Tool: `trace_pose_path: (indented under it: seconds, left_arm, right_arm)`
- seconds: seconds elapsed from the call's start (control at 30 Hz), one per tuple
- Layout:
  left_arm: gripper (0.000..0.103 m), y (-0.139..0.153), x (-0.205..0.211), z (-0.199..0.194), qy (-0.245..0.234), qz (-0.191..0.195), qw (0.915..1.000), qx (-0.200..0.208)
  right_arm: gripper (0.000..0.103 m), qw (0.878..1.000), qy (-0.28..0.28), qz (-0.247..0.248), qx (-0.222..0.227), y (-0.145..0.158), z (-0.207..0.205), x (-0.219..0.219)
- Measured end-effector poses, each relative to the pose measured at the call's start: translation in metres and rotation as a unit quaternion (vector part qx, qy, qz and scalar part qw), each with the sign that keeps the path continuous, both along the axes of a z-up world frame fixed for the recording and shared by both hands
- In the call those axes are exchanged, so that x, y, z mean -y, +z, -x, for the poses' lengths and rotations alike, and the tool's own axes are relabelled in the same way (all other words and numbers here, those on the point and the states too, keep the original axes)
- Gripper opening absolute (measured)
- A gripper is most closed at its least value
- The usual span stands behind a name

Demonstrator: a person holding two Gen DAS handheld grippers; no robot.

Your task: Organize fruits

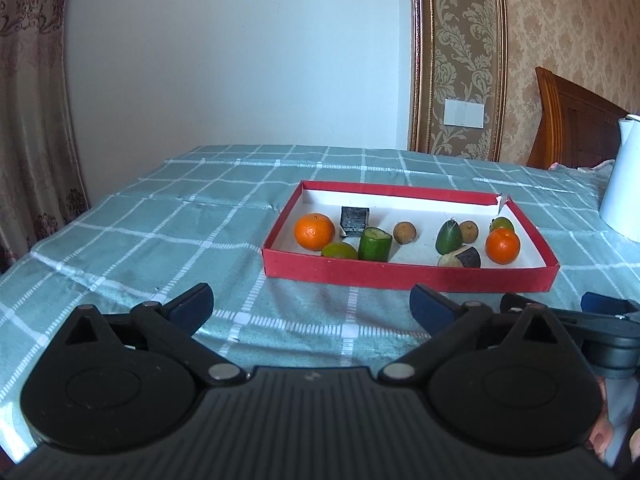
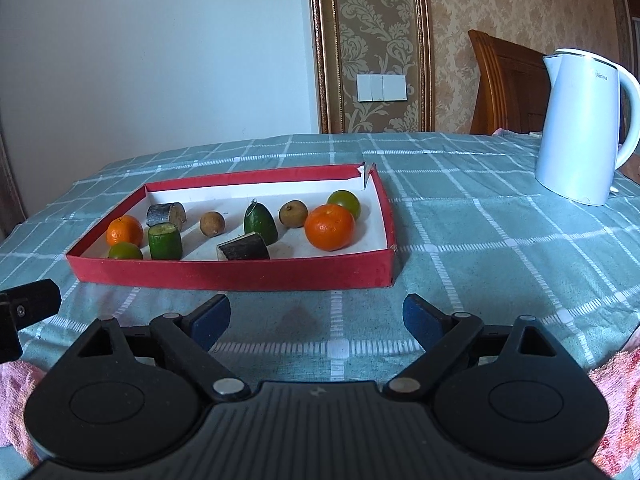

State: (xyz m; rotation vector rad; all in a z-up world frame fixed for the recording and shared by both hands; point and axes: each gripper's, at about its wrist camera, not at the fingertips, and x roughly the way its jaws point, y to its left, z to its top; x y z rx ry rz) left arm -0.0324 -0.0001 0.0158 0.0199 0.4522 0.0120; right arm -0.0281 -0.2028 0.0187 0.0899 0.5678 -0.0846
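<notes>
A home bedroom or living room: ahead of the right gripper, damask wallpaper in a gilt-framed panel carries a wall switch. To the right stands a carved wooden headboard. A checked cloth covers the table, with a white electric kettle on it; a patterned curtain hangs at left.

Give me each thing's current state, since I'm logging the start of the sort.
Left tool: open, holding nothing.
Right tool: open, holding nothing.
Shallow red cardboard tray: lidless, far right corner torn.
Round orange tangerine at the tray's right end: whole, unpeeled.
Green cucumber stub: upright on a cut end.
White plastic electric kettle: upright, lid shut.
</notes>
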Motion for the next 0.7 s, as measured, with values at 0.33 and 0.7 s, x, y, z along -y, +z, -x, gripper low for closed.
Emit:
trace_pose_path:
  seconds: [0.33, 0.7]
  left_arm:
    - [0.103, 0.006, 0.005, 0.012, -0.015, -0.008, 0.9998, 0.009]
    - [0.103, 0.011, 0.013, 0.020, -0.029, -0.025, 0.9991, 0.019]
  right_arm:
    - [0.094, 1.000, 0.009, 0.007, 0.000, 0.001, 0.003, -0.008]
    - [0.094, 1.000, 0.008, 0.005, 0.001, 0.003, 0.005, -0.008]
